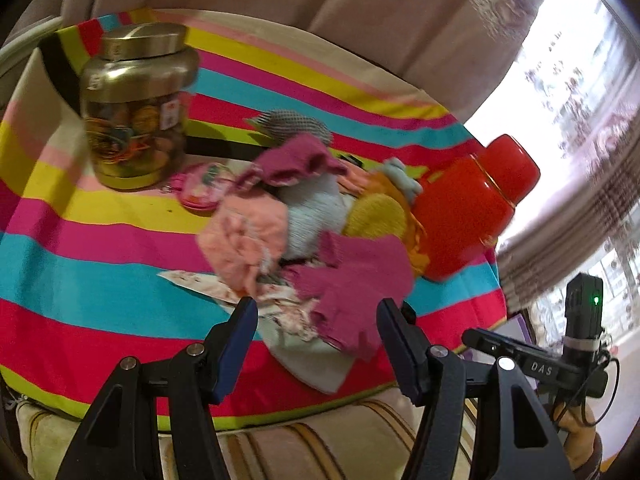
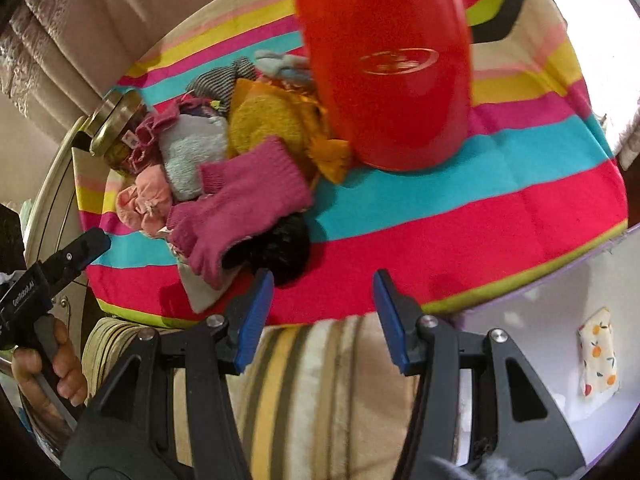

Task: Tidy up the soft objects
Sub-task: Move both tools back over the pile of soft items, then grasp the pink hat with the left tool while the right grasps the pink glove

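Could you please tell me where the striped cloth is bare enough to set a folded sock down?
Free: the stripes in front of the red jar, right of the clothes pile, and the stretch in front of the gold jar. Crowded: between the jars, where the pile lies.

Both tongs, left (image 1: 316,316) and right (image 2: 322,290), gape empty.

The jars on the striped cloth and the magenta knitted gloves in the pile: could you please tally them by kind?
Jars: 2, the gold-lidded glass jar and the red jar.
Magenta knitted gloves: 2, one lying partly over the other.
Total: 4.
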Motion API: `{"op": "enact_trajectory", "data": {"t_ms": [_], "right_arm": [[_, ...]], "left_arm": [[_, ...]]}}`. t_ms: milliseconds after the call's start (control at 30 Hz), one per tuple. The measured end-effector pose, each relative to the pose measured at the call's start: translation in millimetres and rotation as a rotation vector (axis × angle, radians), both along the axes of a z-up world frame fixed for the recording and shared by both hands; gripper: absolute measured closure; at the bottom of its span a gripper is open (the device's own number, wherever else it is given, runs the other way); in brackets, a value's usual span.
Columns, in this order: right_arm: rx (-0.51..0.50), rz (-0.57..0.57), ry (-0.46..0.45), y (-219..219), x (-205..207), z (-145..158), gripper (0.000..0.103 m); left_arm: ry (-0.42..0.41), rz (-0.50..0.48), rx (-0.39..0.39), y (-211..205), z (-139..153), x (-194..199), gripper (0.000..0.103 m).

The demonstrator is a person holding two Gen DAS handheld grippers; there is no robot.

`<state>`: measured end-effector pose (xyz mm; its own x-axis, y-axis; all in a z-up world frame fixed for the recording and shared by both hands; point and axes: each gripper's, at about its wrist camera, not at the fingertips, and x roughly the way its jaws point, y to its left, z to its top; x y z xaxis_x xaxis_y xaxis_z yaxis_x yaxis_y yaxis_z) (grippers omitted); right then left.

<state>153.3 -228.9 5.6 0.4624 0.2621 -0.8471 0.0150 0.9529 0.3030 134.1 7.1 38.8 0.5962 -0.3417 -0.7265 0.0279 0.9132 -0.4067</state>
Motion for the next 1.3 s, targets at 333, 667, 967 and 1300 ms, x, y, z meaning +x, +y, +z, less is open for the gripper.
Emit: {"op": "enact_trajectory", "data": {"t_ms": [333,667,967,1300], "right_arm": [[0.008,0.055,0.004,36,27,-5,0.047],[0.037,0.062,0.030,60,60,-20,0.033],[-0.040,-0.075,0.045,60,86,-33,0.032],[-0.092,-0.072,0.035,74,105,-39,0.043]], "left_arm": [[-0.004,0.096,-0.001,29,-15,22,0.040],[0.016,0.113,-0.006,36,-37,51,0.040],[0.036,0.100,-0.014,34,-51,61,0.040],[0.029,0.075,-0.040,32,-57,68,0.048]]}}
